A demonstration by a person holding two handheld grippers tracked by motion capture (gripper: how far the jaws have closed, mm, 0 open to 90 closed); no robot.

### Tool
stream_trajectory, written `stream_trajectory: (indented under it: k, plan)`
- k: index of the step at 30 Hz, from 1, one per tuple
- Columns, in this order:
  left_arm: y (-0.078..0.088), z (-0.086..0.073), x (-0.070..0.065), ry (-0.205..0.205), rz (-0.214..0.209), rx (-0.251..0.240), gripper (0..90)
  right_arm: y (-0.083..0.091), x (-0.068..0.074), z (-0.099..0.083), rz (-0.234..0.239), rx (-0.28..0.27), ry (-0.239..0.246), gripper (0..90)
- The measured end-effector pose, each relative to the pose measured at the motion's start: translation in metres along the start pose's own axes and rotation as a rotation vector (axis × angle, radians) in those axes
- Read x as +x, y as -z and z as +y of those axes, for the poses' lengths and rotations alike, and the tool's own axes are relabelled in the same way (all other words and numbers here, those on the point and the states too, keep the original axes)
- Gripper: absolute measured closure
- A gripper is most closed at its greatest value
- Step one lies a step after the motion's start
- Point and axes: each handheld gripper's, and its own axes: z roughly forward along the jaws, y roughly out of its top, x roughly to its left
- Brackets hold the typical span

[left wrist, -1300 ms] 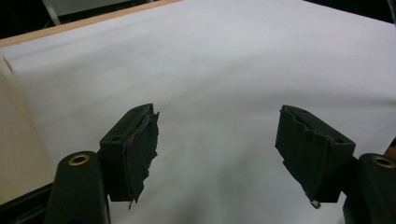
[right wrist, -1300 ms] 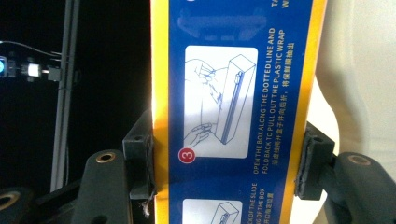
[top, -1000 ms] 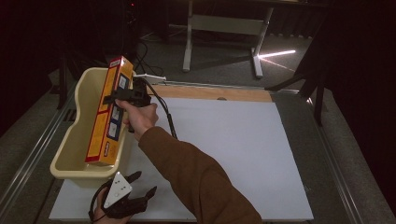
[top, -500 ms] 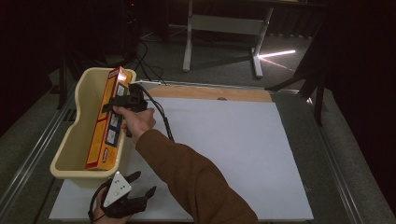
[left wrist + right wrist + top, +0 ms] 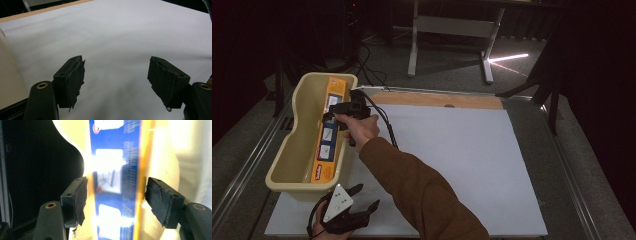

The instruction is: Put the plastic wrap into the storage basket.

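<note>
A long orange and blue box (image 5: 328, 135) lies lengthwise in the cream tub (image 5: 287, 150), against its right wall. My right gripper (image 5: 333, 115) reaches over that wall, one jaw on each side of the box. In the right gripper view the box (image 5: 117, 170) runs up between the pads with a thin gap at each side. The jaws have just been opening, so the right gripper (image 5: 116, 195) is open. My left gripper (image 5: 366, 197) rests at the front left of the white sheet, and in the left gripper view the left gripper (image 5: 116, 75) stands open with nothing between its pads.
The white sheet (image 5: 452, 165) covers most of the table, with a bare wooden strip (image 5: 437, 100) along its far edge. A black cable (image 5: 384, 125) trails from the right gripper across the sheet. Metal rails (image 5: 584, 185) line the table's sides, and a stand's legs (image 5: 414, 55) rise beyond the table.
The box has sunk lower into the tub and lies flatter along the right wall. The right hand came down a little with it. The left gripper has not moved.
</note>
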Motion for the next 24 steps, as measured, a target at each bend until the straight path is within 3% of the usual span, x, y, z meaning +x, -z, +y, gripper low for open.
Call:
stream_trajectory:
  k: [2, 8, 9, 13, 17, 24]
  plan:
    - [-0.001, 0.000, 0.000, 0.001, -0.001, 0.001, 28.9, 0.007, 0.002, 0.001, 0.031, -0.004, -0.009, 35.5]
    - [-0.001, 0.000, -0.001, 0.000, 0.001, 0.001, 28.9, 0.022, 0.004, 0.002, 0.013, 0.028, 0.039, 36.1]
    - [-0.001, 0.000, -0.001, -0.001, 0.006, 0.002, 28.9, 0.030, 0.005, 0.001, -0.021, 0.041, 0.100, 36.8]
    - [-0.002, 0.000, -0.001, -0.004, 0.009, 0.006, 28.9, 0.038, 0.004, 0.000, -0.039, 0.061, 0.156, 37.4]
    - [-0.003, -0.001, 0.000, -0.003, 0.016, 0.010, 28.8, 0.052, 0.004, -0.004, -0.063, 0.071, 0.296, 36.8]
    - [-0.003, 0.001, -0.002, -0.013, 0.025, 0.009, 28.6, 0.072, -0.004, -0.018, -0.157, 0.030, 0.523, 32.2]
